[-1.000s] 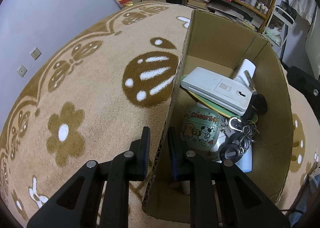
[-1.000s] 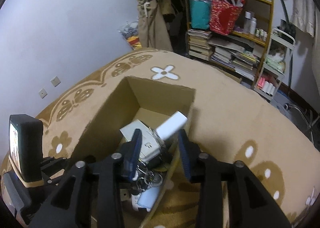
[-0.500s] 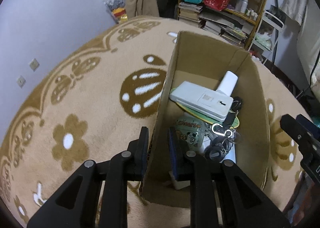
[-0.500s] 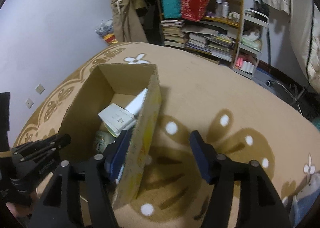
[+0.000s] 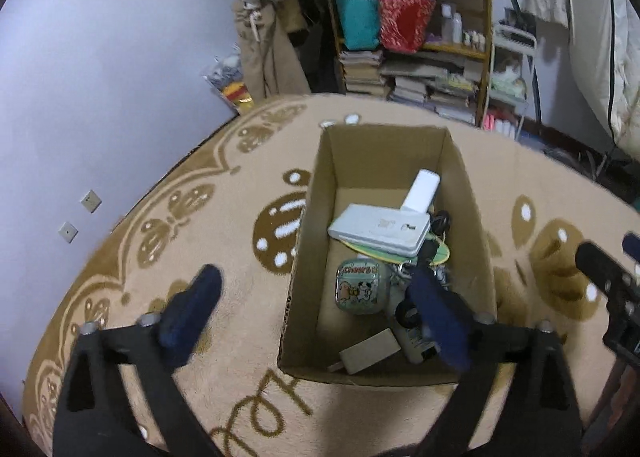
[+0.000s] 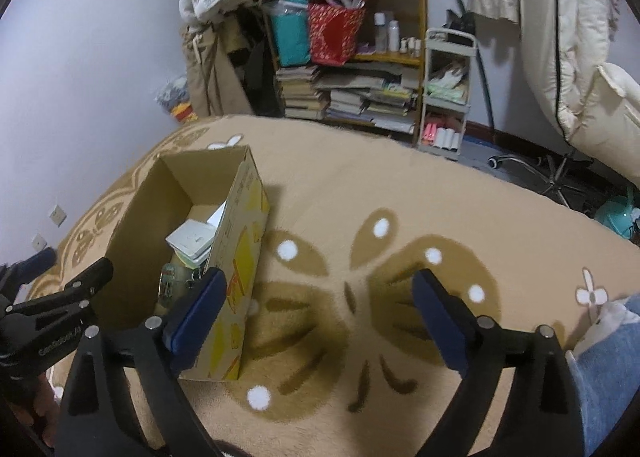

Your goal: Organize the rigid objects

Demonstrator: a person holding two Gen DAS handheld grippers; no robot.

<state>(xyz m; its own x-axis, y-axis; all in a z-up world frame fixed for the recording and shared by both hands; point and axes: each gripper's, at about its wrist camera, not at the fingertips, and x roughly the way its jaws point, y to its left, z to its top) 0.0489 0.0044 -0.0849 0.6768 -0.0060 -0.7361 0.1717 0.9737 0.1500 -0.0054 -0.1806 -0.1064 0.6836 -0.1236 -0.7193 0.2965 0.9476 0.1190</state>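
The cardboard box (image 5: 384, 257) is set on the patterned rug (image 5: 200, 241). A white flat device (image 5: 380, 229), a green printed case (image 5: 358, 291) and keys are seen inside it. The left gripper (image 5: 316, 289) has just been opened wide astride the box's left wall, nothing pinched. The right gripper (image 6: 320, 289), likewise just opened, is held empty beside the box's right wall.

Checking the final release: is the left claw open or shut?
Open: the left claw has just been opening, nothing between its fingers, over the box.
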